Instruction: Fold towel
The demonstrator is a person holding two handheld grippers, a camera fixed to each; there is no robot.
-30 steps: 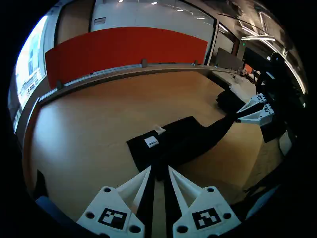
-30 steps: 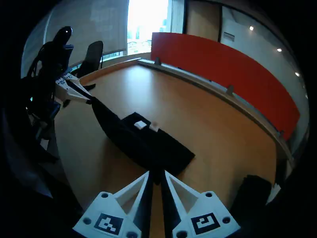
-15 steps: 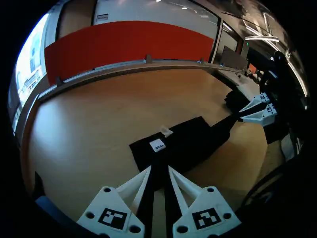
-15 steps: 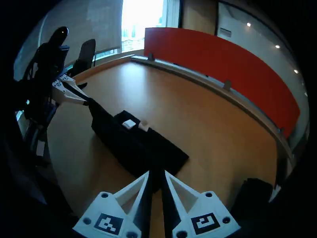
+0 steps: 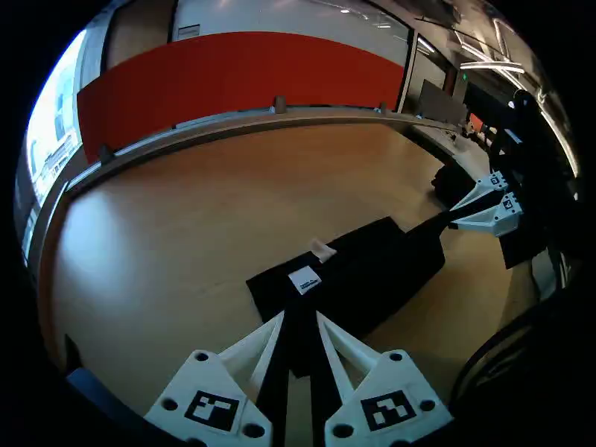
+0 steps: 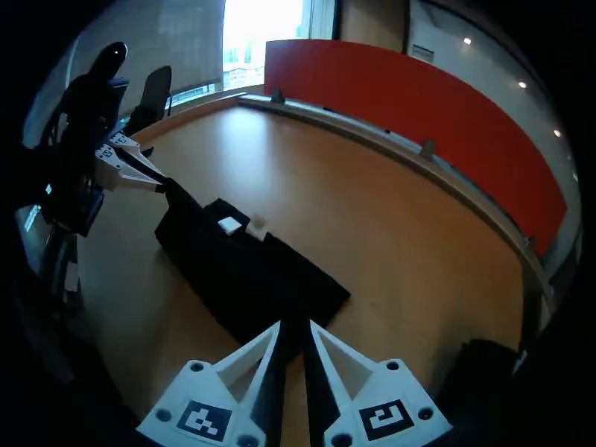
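A black towel [image 5: 357, 276] lies stretched on the wooden table [image 5: 186, 216], with two white tags [image 5: 306, 280] on top. My left gripper [image 5: 299, 335] is shut on one near corner of the towel. In the same view the right gripper [image 5: 449, 217] pinches the far corner at the right. In the right gripper view the towel [image 6: 238, 272] runs from my right gripper [image 6: 295, 339], shut on its corner, to the left gripper [image 6: 160, 186] at the far left. The held edge is lifted slightly off the table.
A red divider panel [image 5: 238, 82] stands along the table's far edge. Office chairs [image 6: 153, 97] stand beyond the table's end in the right gripper view. A dark object [image 6: 477, 361] lies at the lower right. Bare wood surrounds the towel.
Both grippers have carried the held edge forward across the table. The towel has shifted with them and now lies flatter and wider, and its tags have moved along.
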